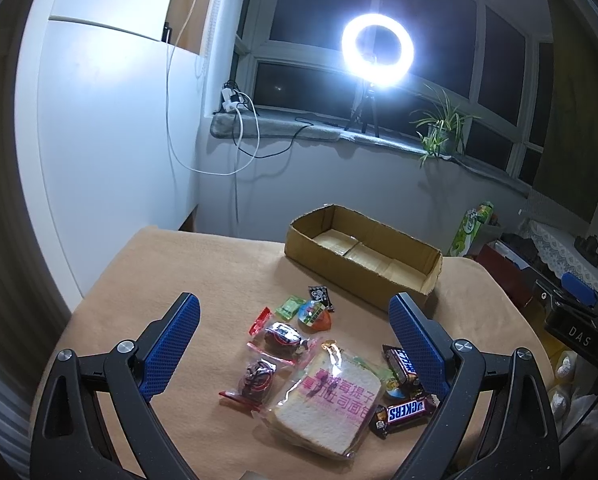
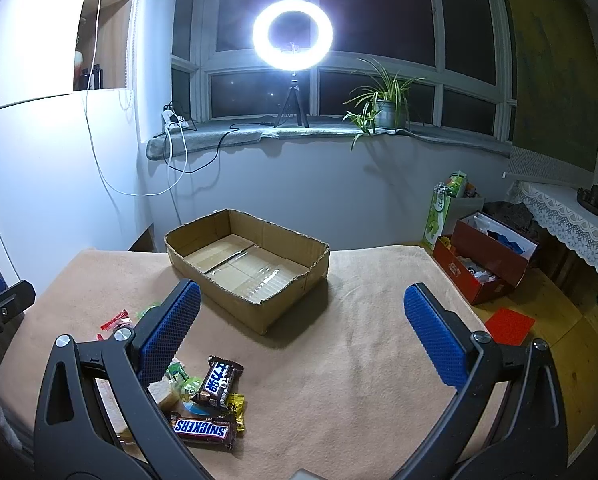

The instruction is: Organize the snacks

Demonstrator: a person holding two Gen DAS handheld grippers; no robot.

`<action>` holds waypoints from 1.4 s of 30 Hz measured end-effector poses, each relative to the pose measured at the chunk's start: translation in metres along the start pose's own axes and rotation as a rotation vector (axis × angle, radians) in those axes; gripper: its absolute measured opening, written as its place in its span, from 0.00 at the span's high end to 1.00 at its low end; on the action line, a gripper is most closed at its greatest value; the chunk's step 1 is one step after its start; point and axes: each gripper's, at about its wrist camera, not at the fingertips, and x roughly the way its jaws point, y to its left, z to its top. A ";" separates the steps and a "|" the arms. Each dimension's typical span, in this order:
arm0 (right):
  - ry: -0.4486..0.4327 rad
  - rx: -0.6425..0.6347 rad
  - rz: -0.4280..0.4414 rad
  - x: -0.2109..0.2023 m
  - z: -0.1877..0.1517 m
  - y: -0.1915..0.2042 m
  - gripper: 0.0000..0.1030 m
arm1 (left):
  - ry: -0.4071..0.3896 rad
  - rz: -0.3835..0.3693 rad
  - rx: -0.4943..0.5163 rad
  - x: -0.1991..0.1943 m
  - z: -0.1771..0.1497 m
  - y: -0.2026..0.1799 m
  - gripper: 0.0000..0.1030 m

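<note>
Snacks lie in a loose pile on the tan cloth: a bagged slice of bread (image 1: pixel 325 404), a Snickers bar (image 1: pixel 405 414) (image 2: pixel 205 429), a second dark chocolate bar (image 1: pixel 403 366) (image 2: pixel 217 382), two clear red-edged packets (image 1: pixel 285 338) (image 1: pixel 255 378), and small green and dark candies (image 1: pixel 291 306). An empty open cardboard box (image 1: pixel 363 254) (image 2: pixel 247 264) stands behind them. My left gripper (image 1: pixel 295 340) hangs open above the pile, holding nothing. My right gripper (image 2: pixel 303 332) is open over bare cloth right of the pile, in front of the box.
The table's cloth (image 2: pixel 359 360) ends at edges on all sides. A red box (image 2: pixel 485 258) and green bag (image 2: pixel 445 210) sit on the floor at right. A ring light (image 2: pixel 293 34) and a plant (image 2: pixel 383 102) stand on the windowsill.
</note>
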 end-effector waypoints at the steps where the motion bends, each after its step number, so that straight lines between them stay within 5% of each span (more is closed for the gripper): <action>1: 0.000 0.000 -0.001 0.000 0.000 0.000 0.00 | 0.001 -0.001 -0.002 0.000 0.000 0.000 0.07; 42: 0.037 -0.010 0.016 0.012 -0.013 0.005 0.00 | 0.027 -0.006 -0.009 0.008 -0.005 0.004 0.07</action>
